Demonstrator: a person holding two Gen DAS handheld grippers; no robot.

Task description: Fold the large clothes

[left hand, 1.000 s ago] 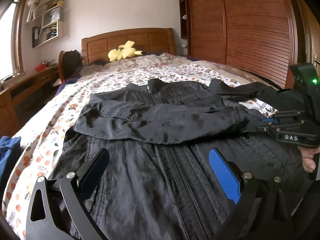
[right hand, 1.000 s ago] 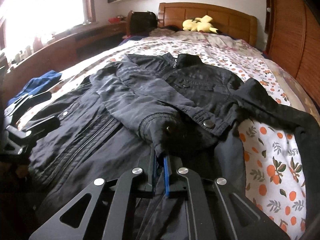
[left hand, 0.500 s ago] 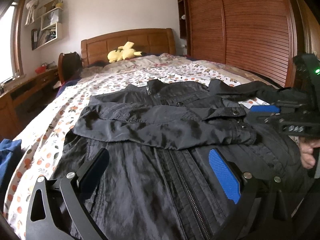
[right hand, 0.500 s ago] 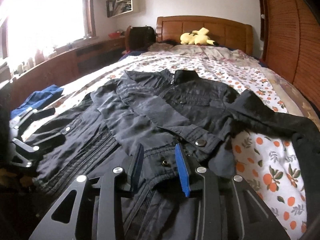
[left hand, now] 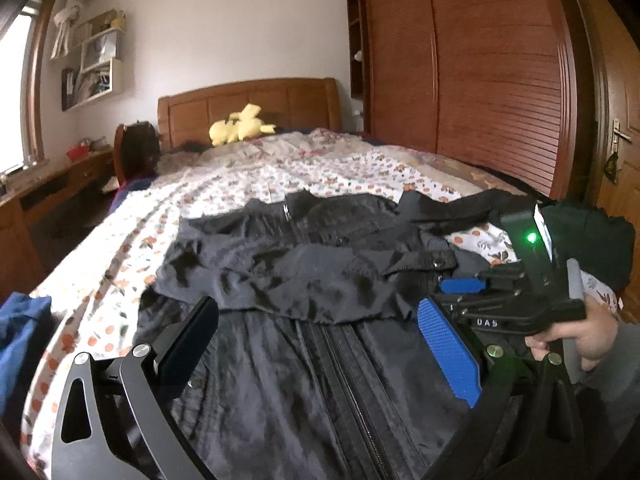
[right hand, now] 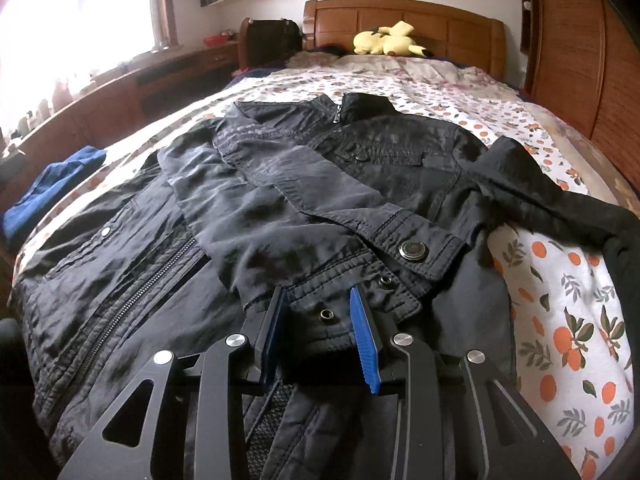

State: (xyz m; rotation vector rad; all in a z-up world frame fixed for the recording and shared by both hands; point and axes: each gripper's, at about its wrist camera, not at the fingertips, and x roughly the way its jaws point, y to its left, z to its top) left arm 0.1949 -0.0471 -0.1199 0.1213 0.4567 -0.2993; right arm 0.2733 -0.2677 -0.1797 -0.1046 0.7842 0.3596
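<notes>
Item: black zip-front cotton jacket, lying flat on the orange-print bedsheet just ahead of both grippers, collar pointing away, long axis running straight forward. The right gripper is now standing parted and empty, having just let go the cuff of the sleeve, so the first sleeve fold is reading as laid. The left gripper is hanging wide open above the hem, holding nothing
</notes>
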